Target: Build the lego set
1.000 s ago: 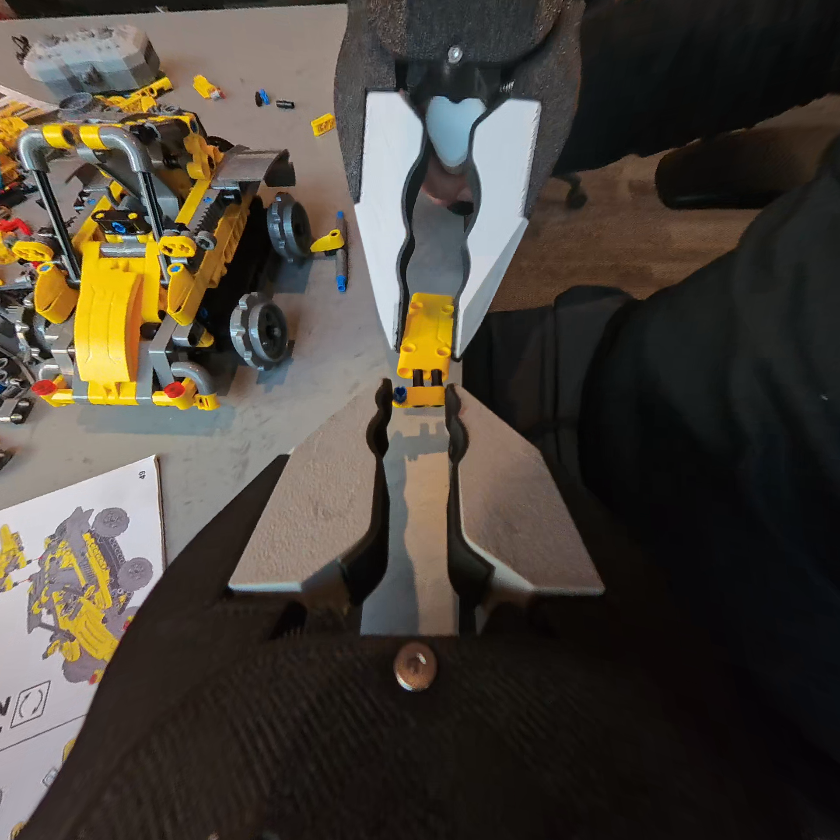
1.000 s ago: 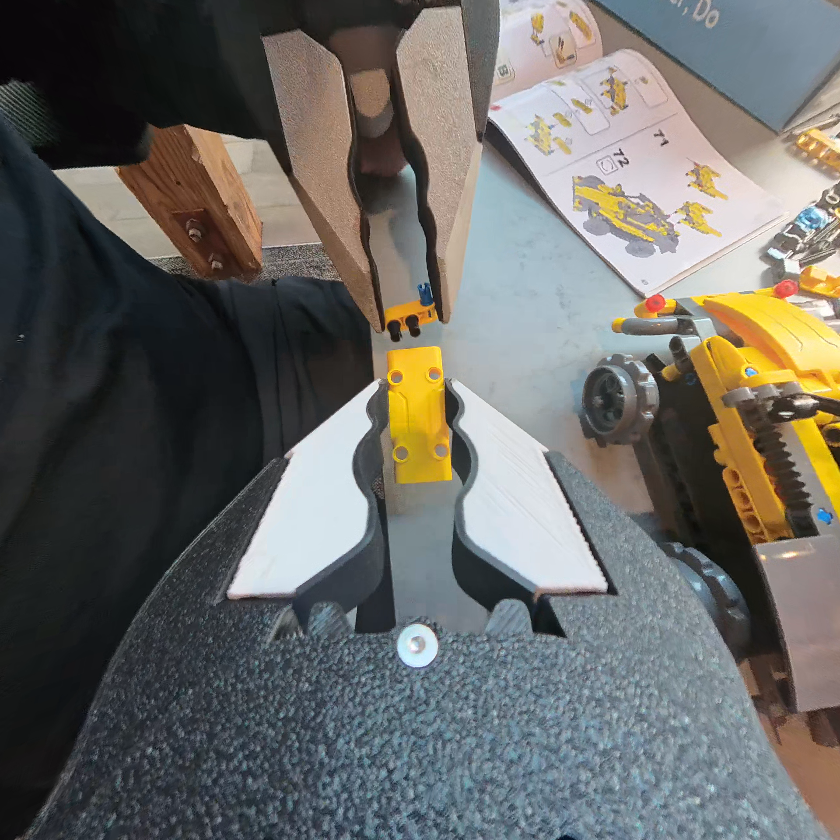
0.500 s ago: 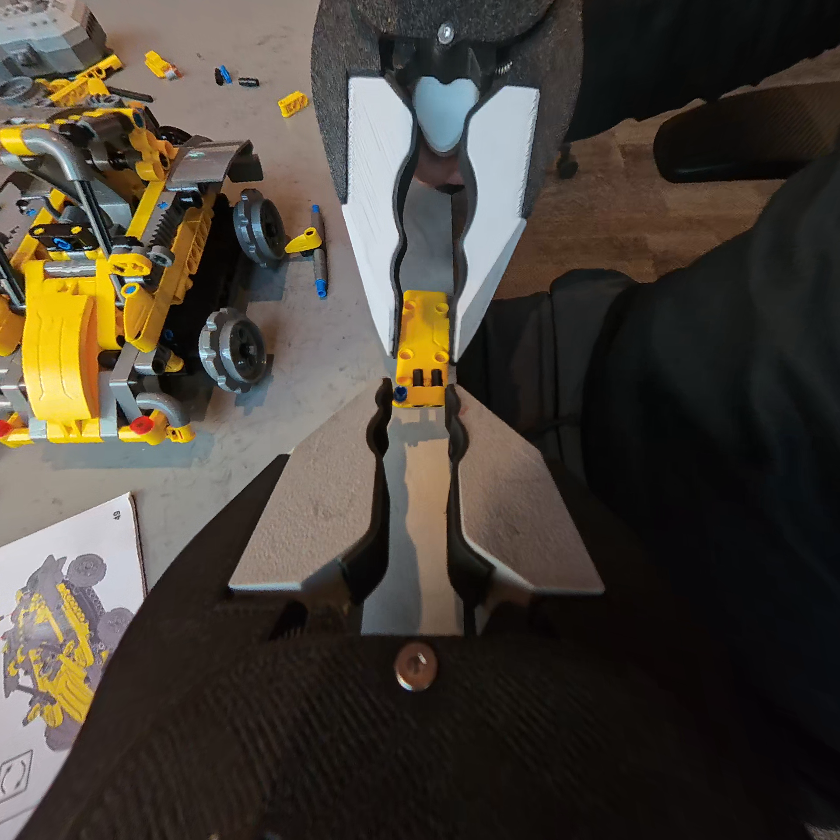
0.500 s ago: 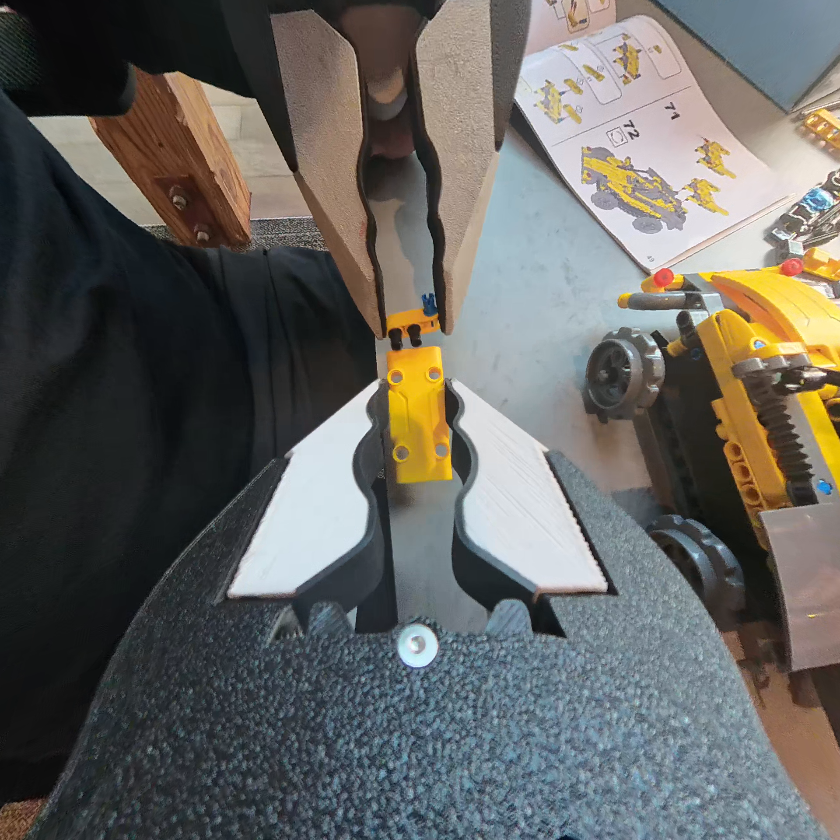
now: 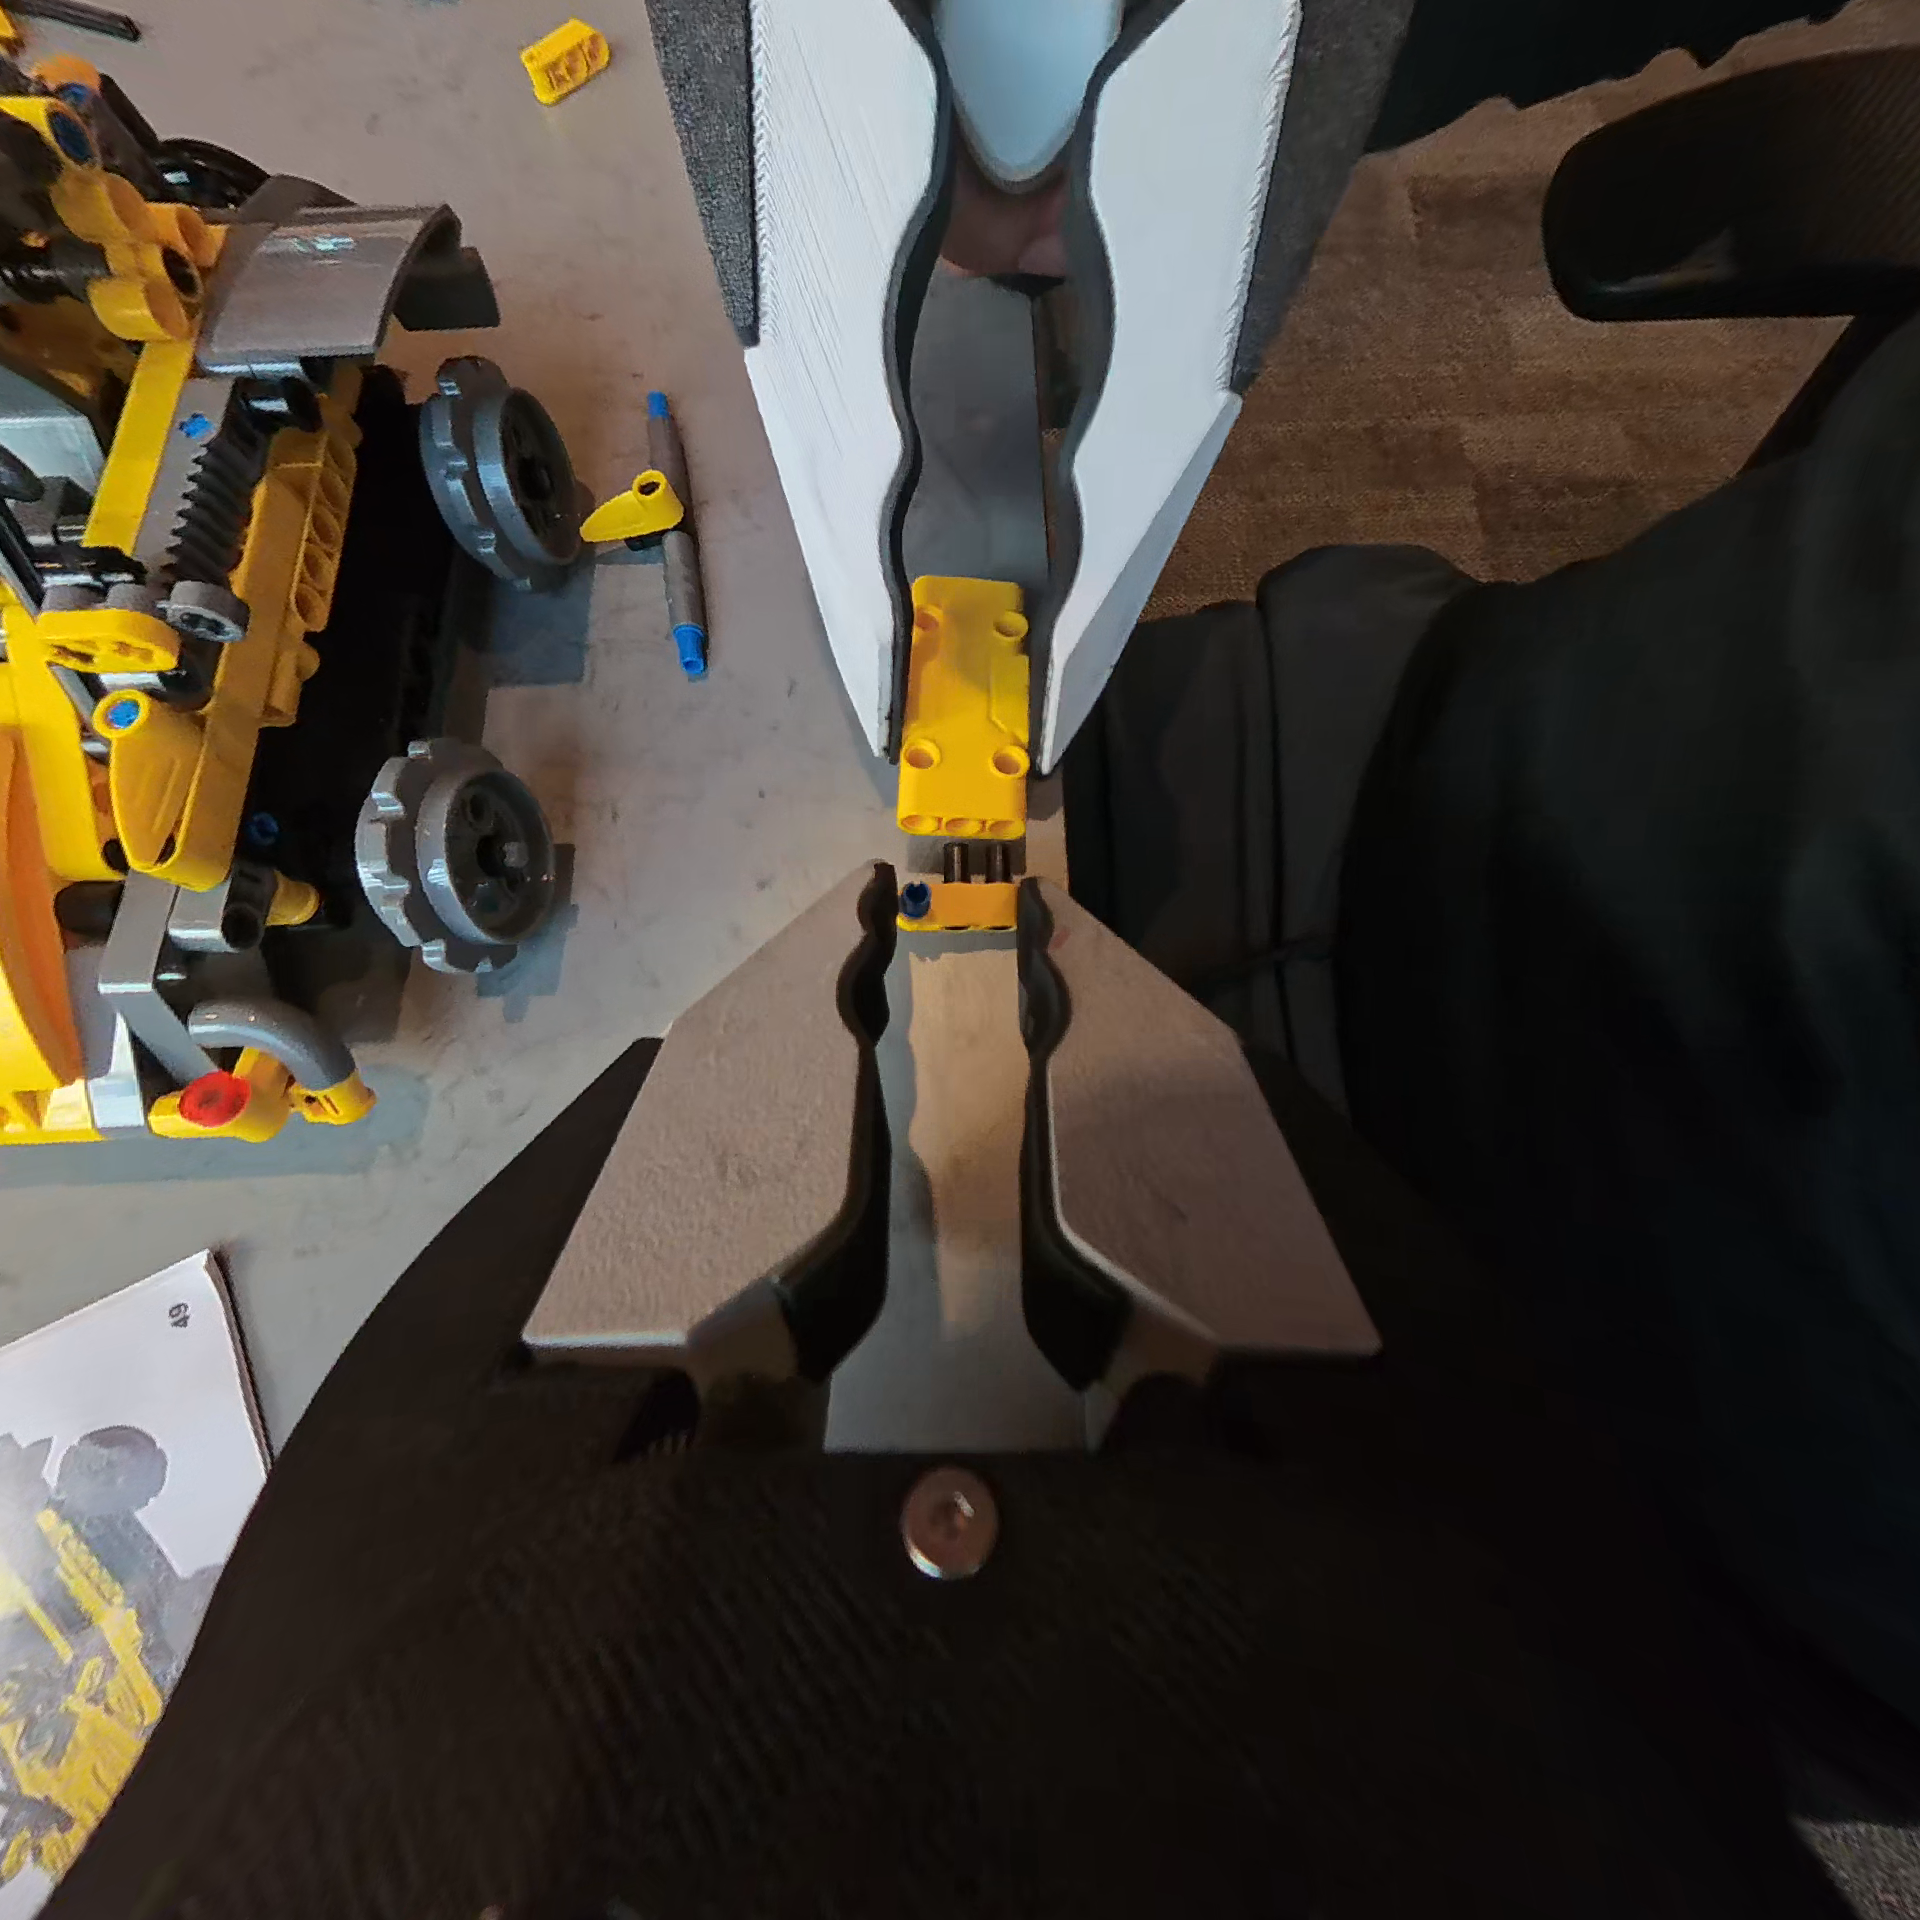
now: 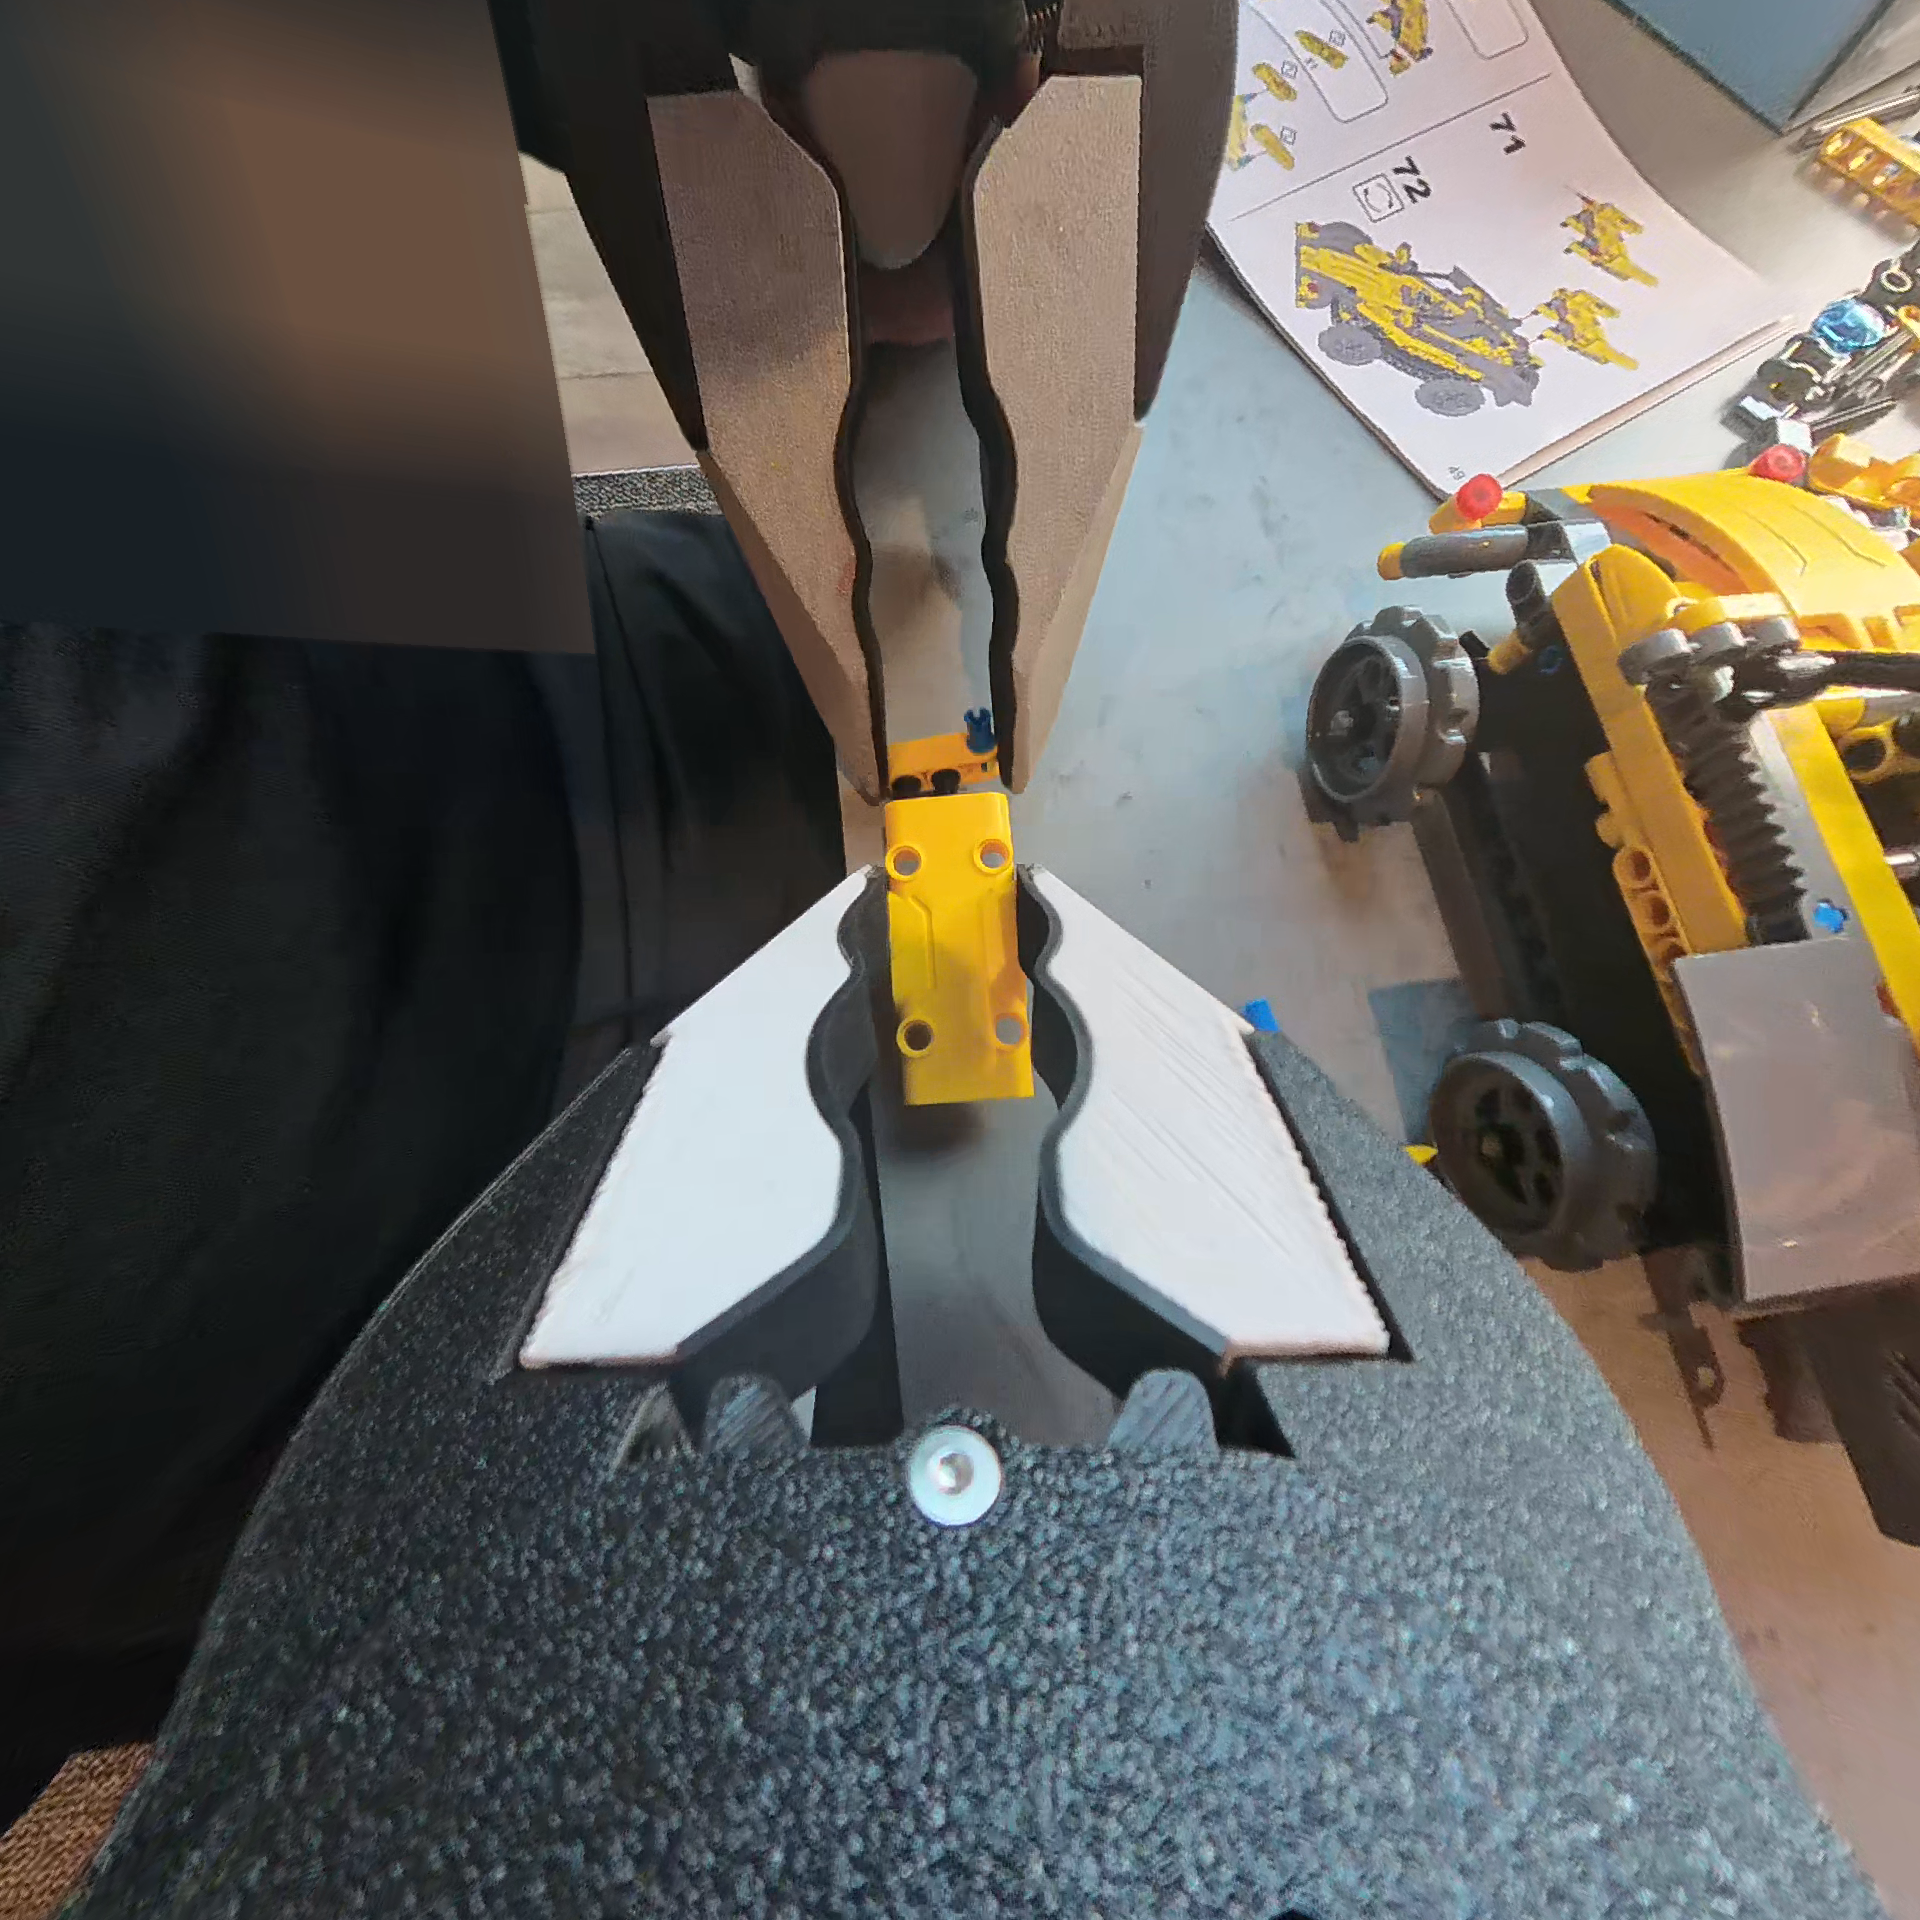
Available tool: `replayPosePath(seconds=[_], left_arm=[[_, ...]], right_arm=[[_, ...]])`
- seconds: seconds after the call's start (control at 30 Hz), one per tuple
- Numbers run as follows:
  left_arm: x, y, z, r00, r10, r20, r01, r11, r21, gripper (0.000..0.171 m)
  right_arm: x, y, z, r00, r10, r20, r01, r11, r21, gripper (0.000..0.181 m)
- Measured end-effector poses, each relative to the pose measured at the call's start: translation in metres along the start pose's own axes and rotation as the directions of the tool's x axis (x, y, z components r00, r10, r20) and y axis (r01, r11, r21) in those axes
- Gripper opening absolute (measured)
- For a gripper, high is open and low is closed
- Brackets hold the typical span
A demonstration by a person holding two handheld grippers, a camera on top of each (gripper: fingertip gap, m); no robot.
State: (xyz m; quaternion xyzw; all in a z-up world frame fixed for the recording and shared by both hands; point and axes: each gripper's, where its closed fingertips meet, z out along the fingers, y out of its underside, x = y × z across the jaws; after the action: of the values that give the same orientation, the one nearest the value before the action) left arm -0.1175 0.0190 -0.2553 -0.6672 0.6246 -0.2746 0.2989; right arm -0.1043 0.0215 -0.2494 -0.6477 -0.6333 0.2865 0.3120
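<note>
Left wrist view: left tongs pinching small yellow beam; right tongs pinching yellow panel.

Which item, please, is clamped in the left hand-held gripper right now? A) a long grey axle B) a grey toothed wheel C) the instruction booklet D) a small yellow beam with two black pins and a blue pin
D: the left hand-held gripper pinches the small yellow beam, its two black pins pointing at the yellow panel held by the right hand-held gripper.
</note>
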Motion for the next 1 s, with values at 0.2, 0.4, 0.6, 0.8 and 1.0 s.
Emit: replayPosePath(seconds=[0.2,0.4,0.6,0.8,1.0], left_arm=[[0.0001,0.0008,-0.0005,1.000,-0.006,-0.007,0.006,1.000,-0.002,0.020],[-0.0009,0.0021,0.0021,1.000,-0.020,-0.011,0.020,1.000,-0.017,0.020],[0.0020,0.0010,0.0039,0.999,-0.028,-0.028,0.028,0.999,-0.019,0.020],[0.0013,0.0009,0.0045,0.999,-0.038,-0.026,0.037,0.999,-0.020,0.020],[0.0011,0.0008,0.0050,0.998,-0.055,-0.022,0.055,0.998,-0.022,0.020]], right_arm=[[-0.0002,0.0080,0.0036,1.000,-0.009,0.011,0.009,0.998,-0.054,0.024],[-0.0006,0.0088,0.0045,0.999,0.015,0.040,-0.013,0.998,-0.057,0.024],[-0.0007,0.0089,0.0050,0.999,0.019,0.048,-0.016,0.998,-0.056,0.024],[-0.0009,0.0090,0.0050,0.999,0.020,0.050,-0.018,0.998,-0.056,0.024],[-0.0009,0.0091,0.0052,0.998,0.021,0.051,-0.019,0.998,-0.056,0.024]])
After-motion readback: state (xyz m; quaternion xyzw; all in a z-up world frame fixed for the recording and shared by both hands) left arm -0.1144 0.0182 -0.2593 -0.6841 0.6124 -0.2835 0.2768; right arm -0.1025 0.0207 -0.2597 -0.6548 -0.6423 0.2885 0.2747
